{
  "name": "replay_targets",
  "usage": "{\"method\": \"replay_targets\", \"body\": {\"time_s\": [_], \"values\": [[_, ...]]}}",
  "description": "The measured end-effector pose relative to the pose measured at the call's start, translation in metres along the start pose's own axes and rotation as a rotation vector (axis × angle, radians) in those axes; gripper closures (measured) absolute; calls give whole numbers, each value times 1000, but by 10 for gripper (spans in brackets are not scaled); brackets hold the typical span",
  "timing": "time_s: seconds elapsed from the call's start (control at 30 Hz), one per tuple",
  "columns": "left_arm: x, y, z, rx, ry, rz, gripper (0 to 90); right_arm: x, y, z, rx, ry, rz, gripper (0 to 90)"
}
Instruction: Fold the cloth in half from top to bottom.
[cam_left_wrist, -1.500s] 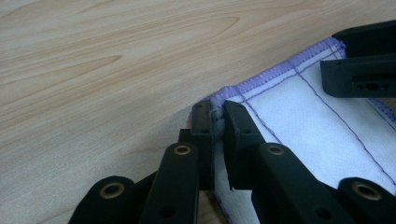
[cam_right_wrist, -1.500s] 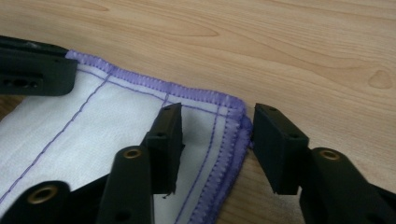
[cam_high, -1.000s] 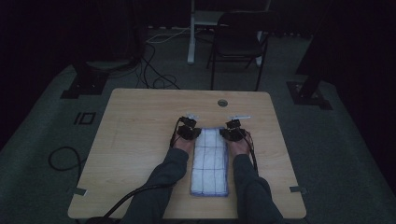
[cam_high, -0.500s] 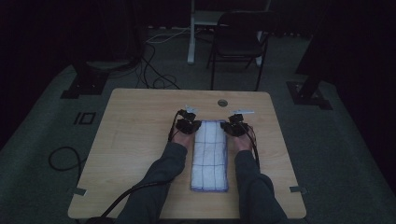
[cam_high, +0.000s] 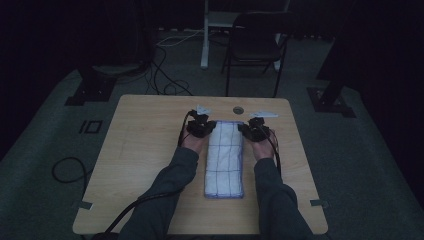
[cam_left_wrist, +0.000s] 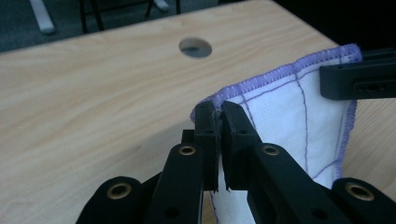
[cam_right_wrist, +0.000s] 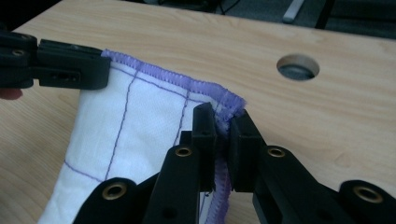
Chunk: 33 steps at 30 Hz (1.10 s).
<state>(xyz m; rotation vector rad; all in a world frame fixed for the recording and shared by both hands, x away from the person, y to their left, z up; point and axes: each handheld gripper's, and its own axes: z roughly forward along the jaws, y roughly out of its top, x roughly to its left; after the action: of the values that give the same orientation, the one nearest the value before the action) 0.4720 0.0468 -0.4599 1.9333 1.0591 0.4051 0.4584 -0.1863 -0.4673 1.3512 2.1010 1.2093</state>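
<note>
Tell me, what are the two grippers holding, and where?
Both hold the white cloth by its far corners: the left gripper pinches one purple-hemmed corner, the right gripper the other.

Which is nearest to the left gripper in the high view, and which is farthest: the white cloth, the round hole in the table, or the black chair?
1. White cloth: its far left corner is pinched by the left gripper.
2. Round hole: on the table, past the cloth's far edge.
3. Black chair: on the floor beyond the table.

White cloth (cam_high: 224, 162) with purple grid lines and purple stitched hem, light wood-grain table (cam_high: 145, 150), black jaws
</note>
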Motion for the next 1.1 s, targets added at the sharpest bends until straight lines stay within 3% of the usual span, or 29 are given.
{"method": "replay_targets", "body": {"time_s": [0.17,0.5,0.73,1.1], "values": [[-2,6,-11,-31,0,-1,866,3,7,-10,-32,7,-14,840],[-6,-13,-30,-75,-32,-13,865,14,-3,-25,-44,59,-57,840],[-13,-37,-50,-125,-73,-74,864,22,-16,-41,-72,119,-52,838],[-28,-55,-69,-137,-88,-37,862,27,-32,-53,-96,163,-27,837]]}}
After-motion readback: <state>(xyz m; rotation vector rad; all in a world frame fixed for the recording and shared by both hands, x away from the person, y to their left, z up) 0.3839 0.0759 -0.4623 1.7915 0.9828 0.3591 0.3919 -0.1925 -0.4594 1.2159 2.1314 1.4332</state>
